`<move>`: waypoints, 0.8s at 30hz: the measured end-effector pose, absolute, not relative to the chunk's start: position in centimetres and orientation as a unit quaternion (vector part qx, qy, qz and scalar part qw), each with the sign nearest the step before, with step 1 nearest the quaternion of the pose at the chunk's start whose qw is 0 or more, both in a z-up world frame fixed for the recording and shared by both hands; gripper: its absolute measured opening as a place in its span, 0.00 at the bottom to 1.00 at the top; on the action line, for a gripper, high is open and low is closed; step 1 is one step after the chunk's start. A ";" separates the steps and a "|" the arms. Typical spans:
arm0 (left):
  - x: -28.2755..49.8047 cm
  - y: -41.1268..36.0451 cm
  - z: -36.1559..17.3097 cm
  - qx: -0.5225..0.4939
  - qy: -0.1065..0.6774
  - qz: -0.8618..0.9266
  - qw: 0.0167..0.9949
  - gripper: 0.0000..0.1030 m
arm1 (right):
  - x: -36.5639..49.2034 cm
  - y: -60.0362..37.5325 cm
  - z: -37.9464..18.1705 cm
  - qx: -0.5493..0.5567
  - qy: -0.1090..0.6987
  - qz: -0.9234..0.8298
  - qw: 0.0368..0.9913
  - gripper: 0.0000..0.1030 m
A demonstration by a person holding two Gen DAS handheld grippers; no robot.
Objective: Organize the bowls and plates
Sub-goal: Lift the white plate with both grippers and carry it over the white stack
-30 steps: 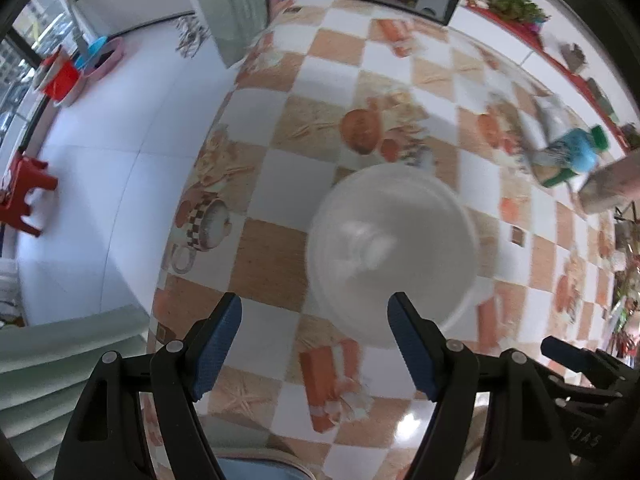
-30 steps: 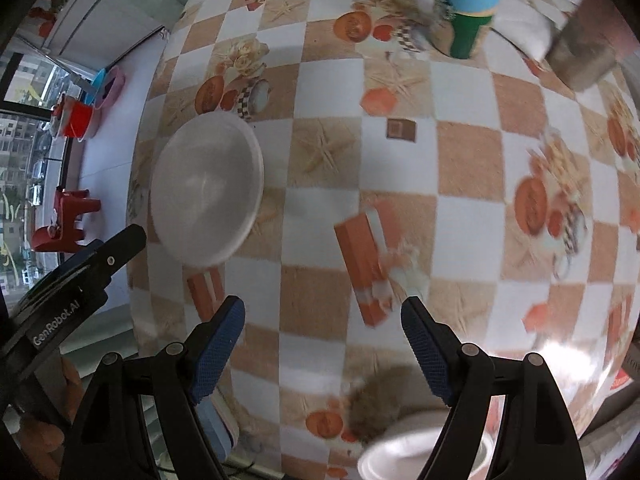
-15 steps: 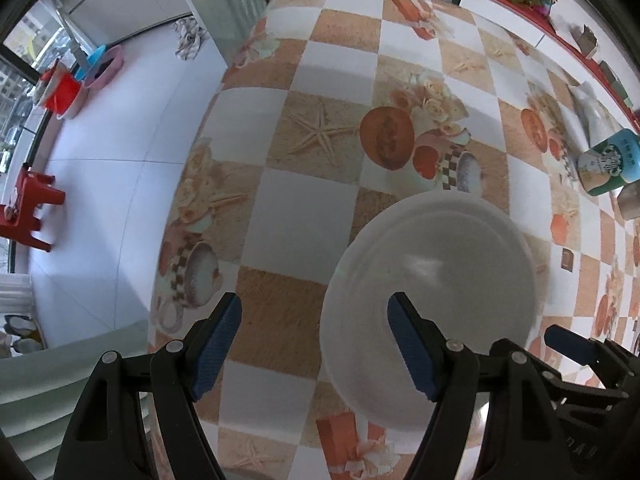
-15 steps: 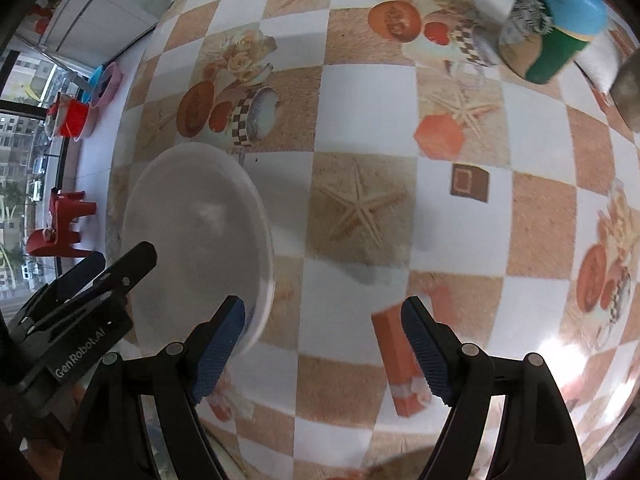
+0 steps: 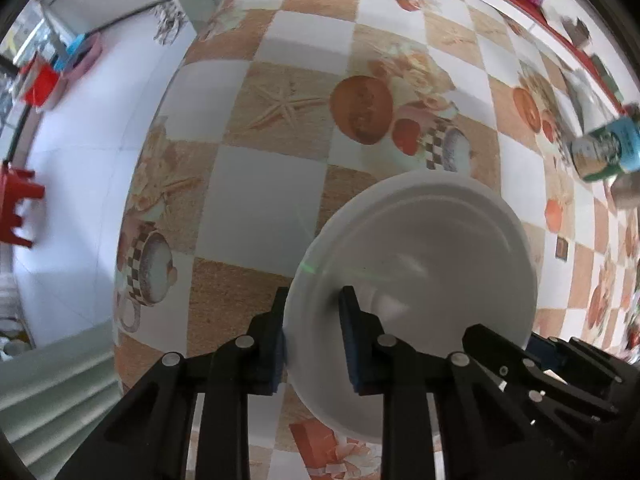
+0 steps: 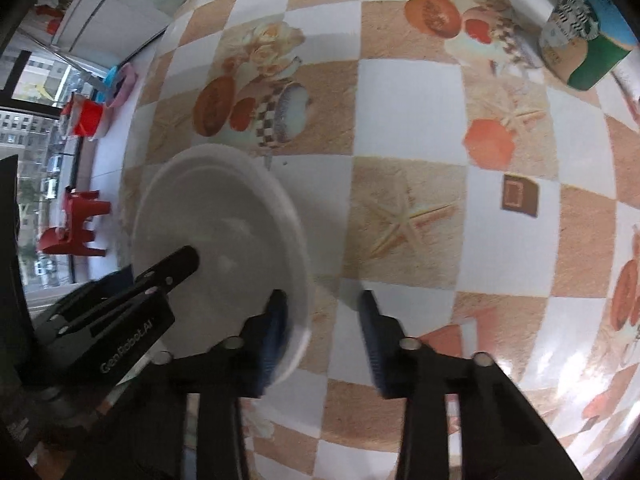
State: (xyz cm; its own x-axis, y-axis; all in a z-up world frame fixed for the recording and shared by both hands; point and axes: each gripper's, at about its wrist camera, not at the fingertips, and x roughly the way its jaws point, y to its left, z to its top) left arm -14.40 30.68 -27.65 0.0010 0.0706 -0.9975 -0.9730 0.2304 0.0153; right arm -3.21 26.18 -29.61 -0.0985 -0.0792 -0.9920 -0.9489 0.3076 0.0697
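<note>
A white plate (image 5: 424,272) lies on the checkered tablecloth near the table's left edge; it also shows in the right wrist view (image 6: 224,232). My left gripper (image 5: 312,320) is shut on the plate's near-left rim, one finger under the rim, one on the inside. My right gripper (image 6: 322,324) straddles the plate's right rim, its left finger (image 6: 276,320) over the plate's inside and its right finger outside; its jaws stand partly closed with a gap, not clamped.
A green and blue Starbucks can (image 6: 580,40) stands at the far right, also seen in the left wrist view (image 5: 604,148). The table edge (image 5: 132,184) drops to a white floor with a red stool (image 5: 16,208) and tubs.
Both grippers moved in on the plate. The left gripper went from open to shut on the rim. The right gripper narrowed and came to straddle the opposite rim.
</note>
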 end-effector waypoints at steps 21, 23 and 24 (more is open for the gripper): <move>-14.2 10.8 -28.2 -0.427 0.578 0.426 0.549 0.25 | -5.7 13.7 -28.7 -0.497 0.616 0.380 0.479 0.17; -14.6 9.7 -28.4 -0.435 0.580 0.421 0.546 0.25 | -6.3 12.3 -28.6 -0.501 0.619 0.376 0.474 0.17; -14.8 8.9 -28.6 -0.437 0.580 0.414 0.548 0.25 | -6.5 11.6 -28.6 -0.503 0.621 0.374 0.471 0.17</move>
State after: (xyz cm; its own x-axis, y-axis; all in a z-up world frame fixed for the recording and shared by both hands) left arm -14.78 8.90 -28.55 -0.0161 -0.0528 -0.9985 -0.9618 0.2739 0.0011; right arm -6.51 11.63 -28.62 -0.0508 -0.2721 -0.9609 -0.9768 0.2139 -0.0089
